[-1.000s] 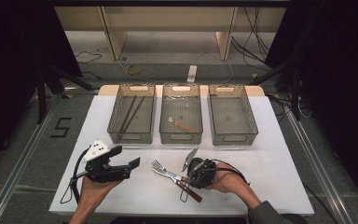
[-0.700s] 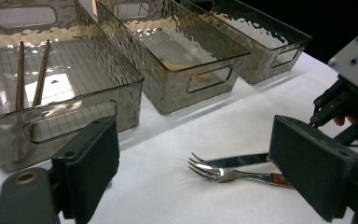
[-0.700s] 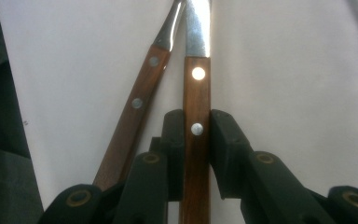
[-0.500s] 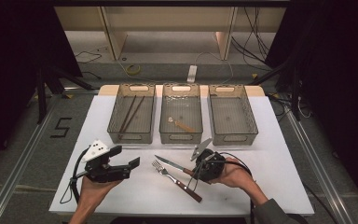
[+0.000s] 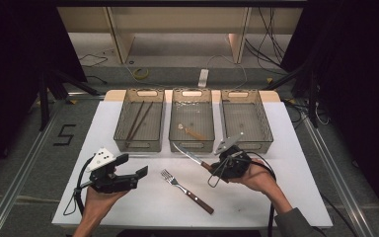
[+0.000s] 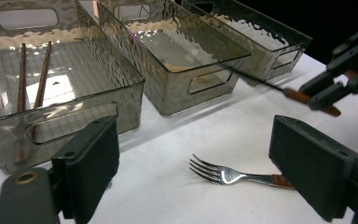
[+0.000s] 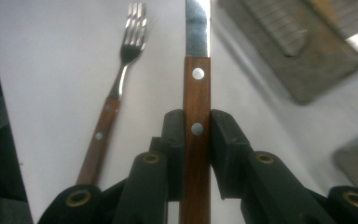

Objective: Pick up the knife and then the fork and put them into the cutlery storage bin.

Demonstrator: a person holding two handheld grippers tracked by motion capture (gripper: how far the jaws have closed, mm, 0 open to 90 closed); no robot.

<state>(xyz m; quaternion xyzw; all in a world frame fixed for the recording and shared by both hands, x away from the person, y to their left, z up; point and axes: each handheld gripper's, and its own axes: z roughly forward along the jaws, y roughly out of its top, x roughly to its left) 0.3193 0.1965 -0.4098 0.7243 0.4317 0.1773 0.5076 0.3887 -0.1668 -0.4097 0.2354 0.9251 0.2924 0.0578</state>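
My right gripper (image 5: 213,169) (image 7: 196,126) is shut on the wooden handle of a table knife (image 5: 190,155) (image 7: 196,84). The knife hangs above the table, its blade pointing toward the front wall of the middle bin (image 5: 191,146). A fork (image 5: 185,190) (image 7: 116,84) with a wooden handle lies flat on the white table (image 5: 276,197), left of the held knife. My left gripper (image 5: 135,166) (image 6: 200,168) is open at the front left with nothing between its fingers. In the left gripper view the fork (image 6: 228,175) lies just beyond the jaws.
Three clear bins stand in a row at the back. The left bin (image 5: 139,144) holds two brown chopsticks (image 5: 138,120). A small wooden utensil (image 5: 191,131) lies in the middle bin. The right bin (image 5: 246,94) looks empty. Shelving and cables sit past the table's far edge.
My right gripper has lifted the knife from beside the fork and carried it right and toward the bins. The fork stays on the table. My left gripper has not moved.
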